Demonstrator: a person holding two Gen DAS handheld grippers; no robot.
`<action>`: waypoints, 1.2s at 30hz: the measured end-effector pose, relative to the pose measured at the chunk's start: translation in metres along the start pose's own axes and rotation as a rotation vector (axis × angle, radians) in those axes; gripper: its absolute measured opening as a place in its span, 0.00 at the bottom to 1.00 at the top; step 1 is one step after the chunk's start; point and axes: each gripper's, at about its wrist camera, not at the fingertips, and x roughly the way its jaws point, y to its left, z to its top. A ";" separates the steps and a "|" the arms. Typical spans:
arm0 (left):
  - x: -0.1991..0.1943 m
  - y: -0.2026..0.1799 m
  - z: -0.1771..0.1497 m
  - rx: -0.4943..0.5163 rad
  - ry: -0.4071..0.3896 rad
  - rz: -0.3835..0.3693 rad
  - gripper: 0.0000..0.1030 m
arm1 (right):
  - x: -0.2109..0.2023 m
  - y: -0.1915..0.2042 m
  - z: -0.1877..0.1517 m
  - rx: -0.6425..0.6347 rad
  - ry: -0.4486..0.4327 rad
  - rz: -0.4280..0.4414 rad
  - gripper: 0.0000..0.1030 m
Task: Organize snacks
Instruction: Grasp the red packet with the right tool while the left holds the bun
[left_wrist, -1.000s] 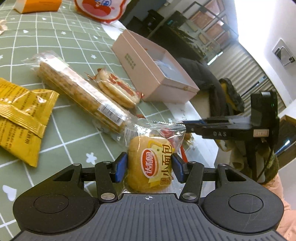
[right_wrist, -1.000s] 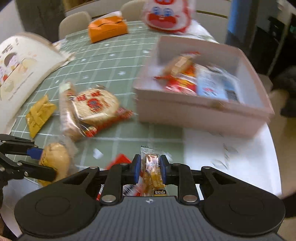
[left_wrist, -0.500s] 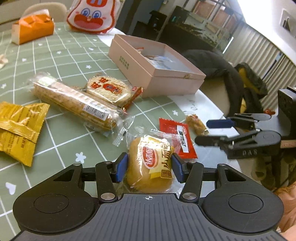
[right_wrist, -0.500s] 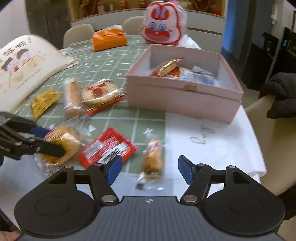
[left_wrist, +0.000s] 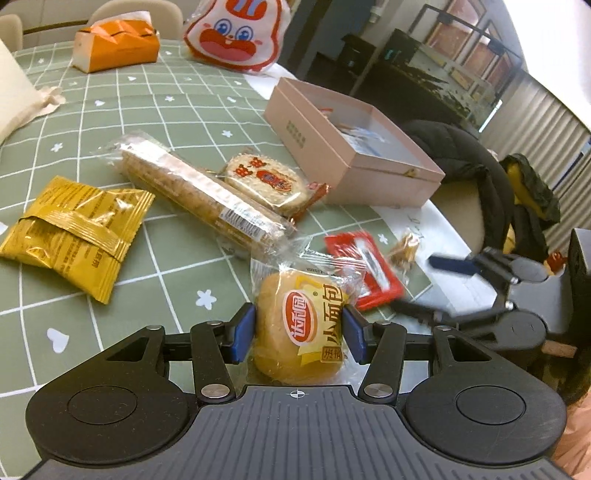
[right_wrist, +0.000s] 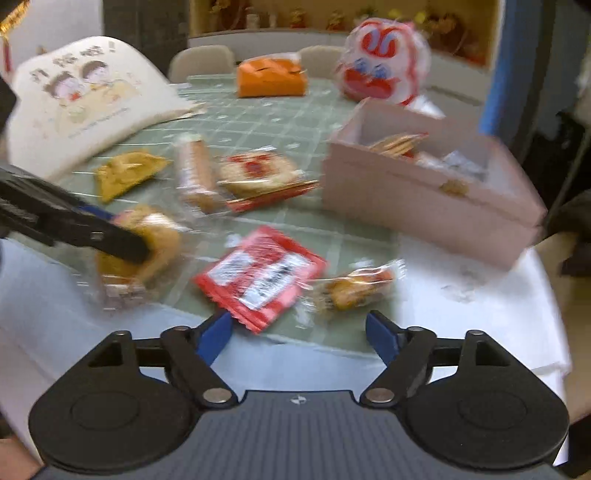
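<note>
My left gripper (left_wrist: 299, 334) is shut on a wrapped yellow bread bun (left_wrist: 306, 295), held just above the green checked tablecloth (left_wrist: 155, 110). In the right wrist view my right gripper (right_wrist: 299, 330) has its jaws opening, with nothing between them. Just ahead of it a small clear-wrapped snack (right_wrist: 351, 288) lies on the table beside a red packet (right_wrist: 258, 277). The open pink box (right_wrist: 424, 206) stands further back to the right with several snacks inside. A long biscuit pack (left_wrist: 199, 192), a round rice cracker (left_wrist: 269, 181) and a yellow packet (left_wrist: 74, 229) lie loose on the cloth.
An orange tissue box (left_wrist: 114, 44) and a rabbit-face bag (left_wrist: 236, 33) stand at the far end of the table. A white cartoon-print bag (right_wrist: 81, 99) lies at the left. A chair with a dark jacket (left_wrist: 461, 158) stands beyond the table's right edge.
My right gripper has let go of the small clear-wrapped snack, which now lies beside the red packet, and its jaws have spread wide. The left gripper keeps the bun and has tilted up slightly.
</note>
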 end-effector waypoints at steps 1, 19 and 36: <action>0.001 -0.001 0.000 0.000 0.002 -0.004 0.55 | -0.001 -0.003 -0.001 -0.012 -0.013 -0.063 0.77; -0.008 0.004 -0.010 0.007 -0.011 0.022 0.55 | 0.006 -0.024 0.025 0.143 -0.083 0.160 0.76; -0.008 -0.014 -0.023 0.159 -0.012 0.029 0.56 | 0.019 -0.023 0.021 0.134 -0.061 0.162 0.76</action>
